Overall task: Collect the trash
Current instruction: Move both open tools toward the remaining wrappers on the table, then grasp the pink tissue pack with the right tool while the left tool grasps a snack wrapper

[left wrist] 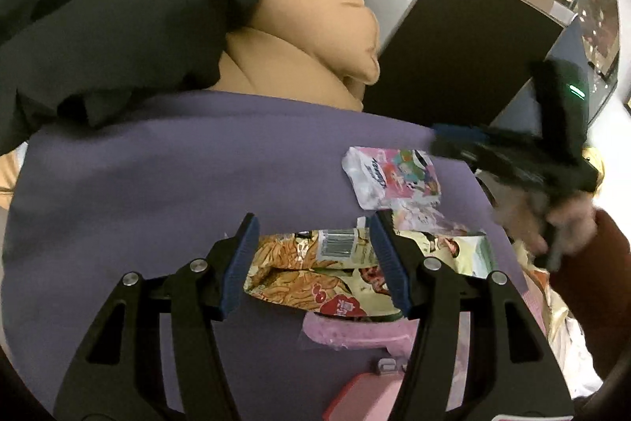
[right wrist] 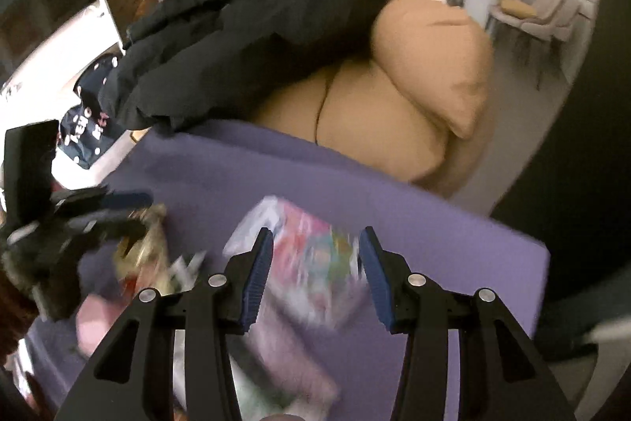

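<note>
The trash lies in a loose cluster on a purple cover [left wrist: 157, 184] spread over a soft surface. The item nearest my left gripper [left wrist: 313, 255] is a yellow snack bag [left wrist: 315, 275], crumpled and glossy, printed with fries, a white barcode patch facing up. It sits between my left blue pads [left wrist: 388, 263]; the jaws stand apart and I cannot see either pad pressing on the bag. Just beyond it lies a white and pink wrapper [left wrist: 394, 180] with cartoon print, flat, its corners curled. A pink plastic sleeve [left wrist: 355, 330] pokes out from under the snack bag on the near side.

My right gripper [right wrist: 315, 263] hangs over the white and pink wrapper [right wrist: 307, 255], jaws parted, nothing between the pads; the wrapper is smeared by motion here, so its print cannot be read.

The left wrist view alone gives the snack bag sharply, a pink box [left wrist: 366, 397] at the bottom edge, and a dark cabinet [left wrist: 453, 46] past the cover. It also catches my right hand [left wrist: 552, 223] on its tool at the right. The right wrist view alone shows the far corner of the purple cover [right wrist: 434, 223], a dotted navy bag [right wrist: 84, 129] on a white surface at left, and the full spread of the black garment [right wrist: 256, 26] over the tan cushions [right wrist: 414, 85].
</note>
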A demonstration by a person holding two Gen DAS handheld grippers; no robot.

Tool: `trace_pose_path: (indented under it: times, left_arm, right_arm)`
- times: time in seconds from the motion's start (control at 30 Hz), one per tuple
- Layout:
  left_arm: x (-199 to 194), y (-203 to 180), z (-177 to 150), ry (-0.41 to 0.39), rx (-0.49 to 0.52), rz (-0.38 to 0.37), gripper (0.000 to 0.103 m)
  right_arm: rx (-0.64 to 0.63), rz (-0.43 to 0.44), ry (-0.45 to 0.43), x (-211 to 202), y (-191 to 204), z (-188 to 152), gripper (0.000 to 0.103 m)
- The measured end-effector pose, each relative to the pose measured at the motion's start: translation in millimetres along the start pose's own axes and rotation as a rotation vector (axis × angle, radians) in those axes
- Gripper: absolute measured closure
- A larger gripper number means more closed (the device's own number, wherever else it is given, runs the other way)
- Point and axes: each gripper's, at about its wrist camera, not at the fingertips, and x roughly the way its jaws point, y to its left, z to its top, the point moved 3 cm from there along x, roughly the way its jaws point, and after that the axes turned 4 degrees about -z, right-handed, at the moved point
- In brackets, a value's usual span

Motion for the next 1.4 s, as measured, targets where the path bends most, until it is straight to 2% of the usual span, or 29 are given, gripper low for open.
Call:
trace_pose_path:
  times: [0.13,0.27,0.3,0.37,0.4,0.43,0.5,0.7,0.8,0.93,1.03,1.17,1.27,1.33,1.4]
  left_arm:
    - [-5,-3,-7,0.029,-0.013,-0.036,0.048]
    - [-9,-8,-15,0.009,0.012,-0.014,0.048]
    - [-9,-9,-18,0.005,0.015,-0.006,0.048]
    - [-5,-9,-22,0.01,0.004,-0.005,0.048]
    - [-3,-9,-23,0.014,-0.003,-0.007,0.047]
    - [-2,-10,-24,0.019,-0.007,-0.009,0.047]
    - [-2,-14,-24,0.028,-0.002,-0.023,0.047]
    - [-20,-28,-11,-0.006,0.087,-0.044,0.047]
    - [-18,-30,-4,-0.017,0.109,-0.015,0.047]
    - [8,-29,-2,0.035,0.114,0.047,0.047]
    - [22,-29,-7,0.069,0.094,0.053,0.047]
    - [15,-36,-13,0.078,0.059,0.046,0.047]
    - [-5,-40,-17,0.043,0.071,0.113,0.047]
    - [-17,-34,-19,0.024,0.006,0.179,0.046]
    - [-24,-26,-24,0.021,-0.089,0.159,0.046]
  right_arm:
    - [0.059,0.034,0.112,40,-16,-2,0.059]
    - [0.07,0.044,0.108,23,-20,-27,0.061]
    - [0.052,0.023,0.117,19,-18,-34,0.069]
    - [-0.002,-0.035,0.135,7,-12,-48,0.075]
    - [-0.017,-0.056,0.145,5,-11,-51,0.085]
    - [-0.024,-0.07,0.154,0,-10,-56,0.091]
    - [0.003,-0.084,0.153,-9,-14,-61,0.092]
    - [0.08,-0.118,0.082,-45,-34,-72,0.095]
    - [0.118,-0.165,0.049,-64,-41,-85,0.095]
    - [0.162,-0.194,-0.004,-92,-45,-106,0.095]
    - [0.192,-0.204,-0.053,-110,-39,-114,0.095]
    - [0.216,-0.221,-0.126,-134,-32,-122,0.095]
    - [0.239,-0.219,-0.16,-146,-32,-125,0.095]
    - [0.255,-0.199,-0.169,-150,-31,-126,0.095]
    - [0.244,-0.205,-0.185,-157,-27,-131,0.095]
